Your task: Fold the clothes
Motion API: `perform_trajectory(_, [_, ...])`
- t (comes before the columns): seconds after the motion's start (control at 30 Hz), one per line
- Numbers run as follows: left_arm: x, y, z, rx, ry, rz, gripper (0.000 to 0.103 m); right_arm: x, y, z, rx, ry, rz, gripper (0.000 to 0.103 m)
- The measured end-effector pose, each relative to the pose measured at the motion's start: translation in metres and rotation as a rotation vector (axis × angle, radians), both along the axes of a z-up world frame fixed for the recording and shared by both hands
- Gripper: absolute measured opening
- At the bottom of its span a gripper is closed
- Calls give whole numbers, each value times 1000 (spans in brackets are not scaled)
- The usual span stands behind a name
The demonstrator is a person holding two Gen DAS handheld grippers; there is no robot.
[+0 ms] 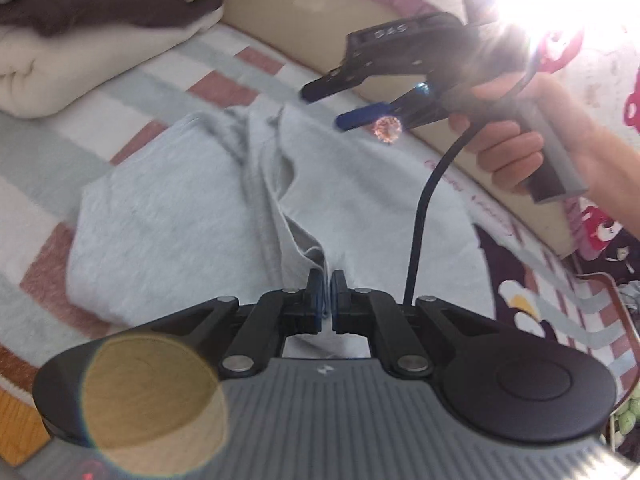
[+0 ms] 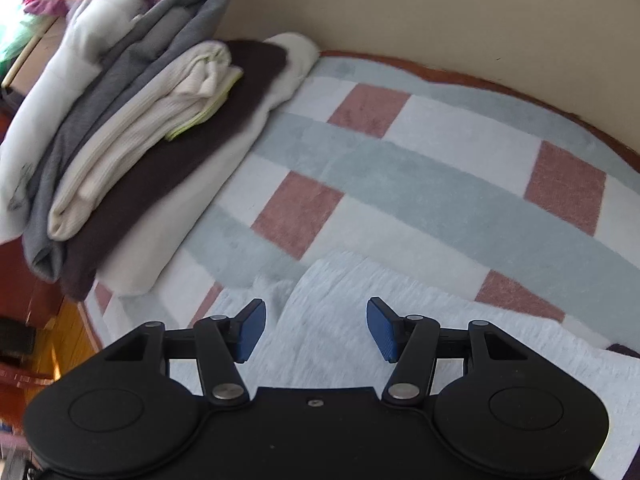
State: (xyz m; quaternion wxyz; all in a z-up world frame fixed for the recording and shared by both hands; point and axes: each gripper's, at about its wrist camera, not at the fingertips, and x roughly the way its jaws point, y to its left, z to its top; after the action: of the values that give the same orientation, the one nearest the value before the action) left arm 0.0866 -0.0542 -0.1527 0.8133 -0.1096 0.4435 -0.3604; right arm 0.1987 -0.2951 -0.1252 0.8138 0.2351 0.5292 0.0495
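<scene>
Checked bedding [image 2: 420, 184] in pale green, white and dusty pink covers the bed, with a beige headboard [image 2: 440, 20] curving behind it. On the blanket lies a light grey garment [image 1: 180, 220], its long axis running from about 6 o'clock to 12 o'clock in the left wrist view, a central fold ridge climbing the same way. The left gripper [image 1: 327, 296] is closed at the garment's near edge, with a thin fold of the grey cloth pinched between its pads. The right gripper [image 2: 316, 330] stands well open above the garment with nothing between its blue pads [image 2: 252, 330]; a hand [image 1: 516, 148] holds it at 2 o'clock in the left view. Letters on its top look like "DAS", though blurred. A stack of folded clothes [image 2: 132, 132] sits at 10 o'clock in the right view.
</scene>
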Motion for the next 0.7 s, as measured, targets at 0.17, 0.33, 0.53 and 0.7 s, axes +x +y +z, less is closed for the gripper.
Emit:
perform_trajectory(0.17, [-6, -7, 9, 7, -56, -23, 4, 0, 22, -2, 61, 85, 84, 66])
perform_trajectory(0.33, [-17, -6, 23, 10, -143, -15, 4, -13, 72, -8, -93, 193, 226, 67])
perform_trajectory(0.53, [-12, -6, 20, 19, -109, -6, 4, -32, 73, -21, -182, 161, 273, 6])
perform_trajectory(0.7, [-16, -11, 27, 119, -161, 19, 9, -55, 49, -10, -83, 79, 179, 6])
